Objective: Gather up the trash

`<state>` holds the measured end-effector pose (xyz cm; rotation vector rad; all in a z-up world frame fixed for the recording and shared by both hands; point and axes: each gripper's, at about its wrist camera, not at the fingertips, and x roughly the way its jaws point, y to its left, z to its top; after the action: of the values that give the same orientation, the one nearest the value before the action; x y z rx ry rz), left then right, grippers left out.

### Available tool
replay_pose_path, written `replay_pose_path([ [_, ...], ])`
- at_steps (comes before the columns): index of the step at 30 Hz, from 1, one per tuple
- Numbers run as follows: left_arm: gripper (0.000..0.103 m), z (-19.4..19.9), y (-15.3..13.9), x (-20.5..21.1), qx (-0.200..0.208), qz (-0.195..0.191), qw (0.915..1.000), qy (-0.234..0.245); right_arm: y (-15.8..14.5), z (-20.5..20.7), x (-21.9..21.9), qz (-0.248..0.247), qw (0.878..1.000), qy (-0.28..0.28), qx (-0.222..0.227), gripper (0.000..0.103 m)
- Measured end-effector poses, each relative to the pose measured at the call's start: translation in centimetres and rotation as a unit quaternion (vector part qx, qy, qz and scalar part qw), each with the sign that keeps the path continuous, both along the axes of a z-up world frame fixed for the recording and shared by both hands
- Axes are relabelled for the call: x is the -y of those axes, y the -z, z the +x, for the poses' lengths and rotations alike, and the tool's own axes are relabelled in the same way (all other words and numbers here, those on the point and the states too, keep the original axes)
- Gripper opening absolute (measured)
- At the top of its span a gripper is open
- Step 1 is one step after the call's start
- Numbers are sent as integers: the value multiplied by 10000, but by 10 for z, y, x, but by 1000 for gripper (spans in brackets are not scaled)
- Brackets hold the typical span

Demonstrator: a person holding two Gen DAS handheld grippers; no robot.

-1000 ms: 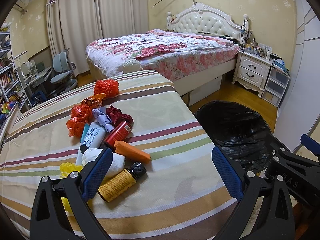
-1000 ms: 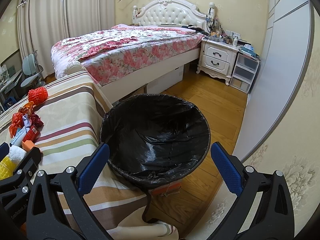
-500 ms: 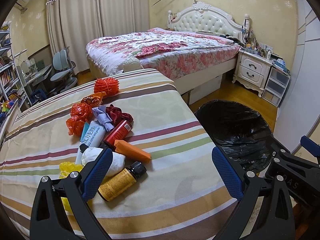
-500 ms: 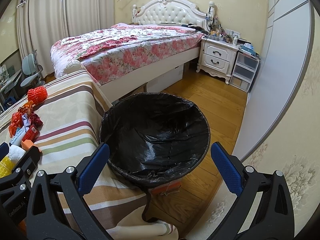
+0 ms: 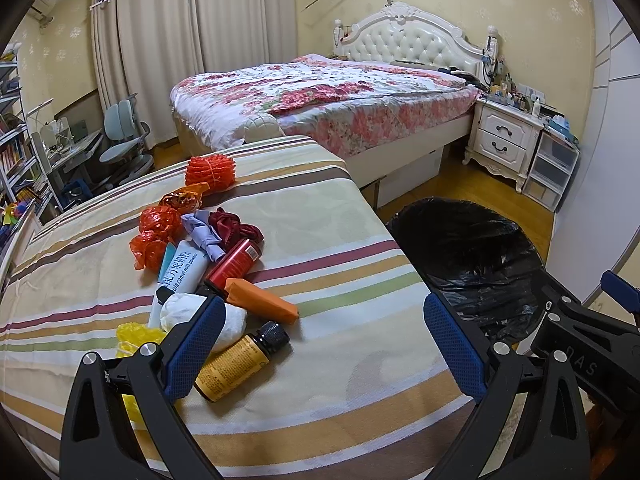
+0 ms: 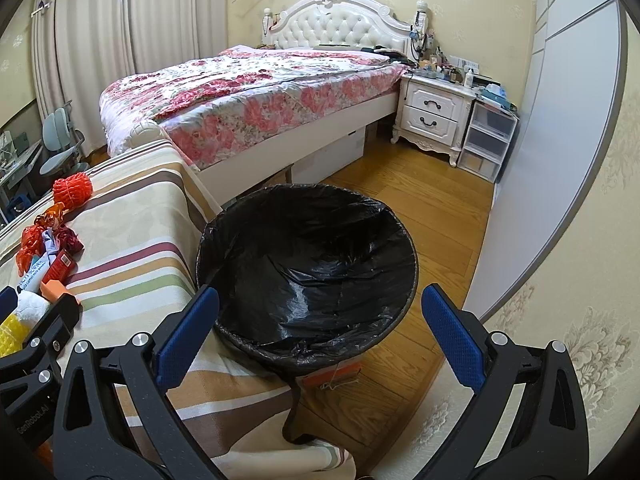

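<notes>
Trash pile, nearest the amber glass bottle with black cap [image 5: 241, 358], lies left-forward of the wide-open, empty left gripper [image 5: 323, 340]; empty, wide-open right gripper [image 6: 320, 334] faces the black-lined bin [image 6: 308, 272].

— What's behind the table [image 5: 328, 240]?
— A bed [image 5: 340, 100] with a floral quilt and a white tufted headboard [image 6: 340, 28].
— And beside it?
— A white nightstand [image 6: 434, 118], touching clear plastic drawers [image 6: 486, 140]. Curtains [image 5: 160, 40] and a grey-blue chair [image 5: 120, 136] stand far left.
</notes>
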<state>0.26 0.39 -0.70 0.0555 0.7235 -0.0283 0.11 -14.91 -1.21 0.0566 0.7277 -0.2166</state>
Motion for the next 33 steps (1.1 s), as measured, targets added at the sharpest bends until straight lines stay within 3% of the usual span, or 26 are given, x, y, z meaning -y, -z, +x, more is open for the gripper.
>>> replay_pose_path([
  [33, 97, -1, 3, 2, -20, 16, 10000, 18, 3, -2, 2, 19, 10000, 14, -26, 99],
])
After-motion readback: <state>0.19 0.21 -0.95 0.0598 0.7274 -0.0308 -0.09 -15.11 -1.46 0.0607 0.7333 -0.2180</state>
